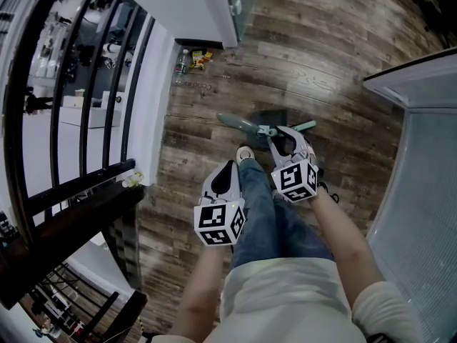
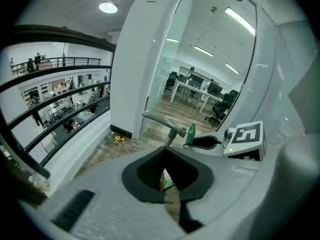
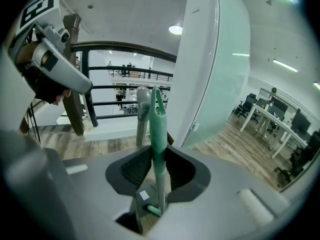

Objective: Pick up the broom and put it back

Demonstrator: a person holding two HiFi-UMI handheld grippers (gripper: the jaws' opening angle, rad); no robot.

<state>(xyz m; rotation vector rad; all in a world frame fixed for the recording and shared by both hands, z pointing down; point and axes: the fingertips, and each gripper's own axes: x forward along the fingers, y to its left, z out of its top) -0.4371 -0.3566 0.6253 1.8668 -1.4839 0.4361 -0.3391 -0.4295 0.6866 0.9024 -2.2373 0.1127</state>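
The broom's green handle (image 3: 158, 134) stands upright between my right gripper's (image 3: 159, 156) pads, which close on it from both sides. Just behind it rises a grey handle (image 3: 142, 111), the dustpan's. In the head view my right gripper (image 1: 280, 136) reaches down over the green handle (image 1: 304, 126), with the grey handle (image 1: 239, 123) and a dark dustpan (image 1: 270, 114) on the wood floor. The left gripper view shows the grey handle (image 2: 161, 122), the green tip (image 2: 191, 130) and my right gripper (image 2: 210, 143). My left gripper (image 1: 230, 165) (image 2: 164, 156) hangs beside my knee, tips together, holding nothing.
A black railing (image 1: 86, 84) and a dark wooden post (image 1: 78, 209) edge a drop on the left. A frosted glass wall (image 1: 421, 163) stands on the right, a white pillar (image 1: 207, 13) ahead, with bottles and wrappers (image 1: 194, 61) at its foot. My shoe (image 1: 245, 153) is near the broom.
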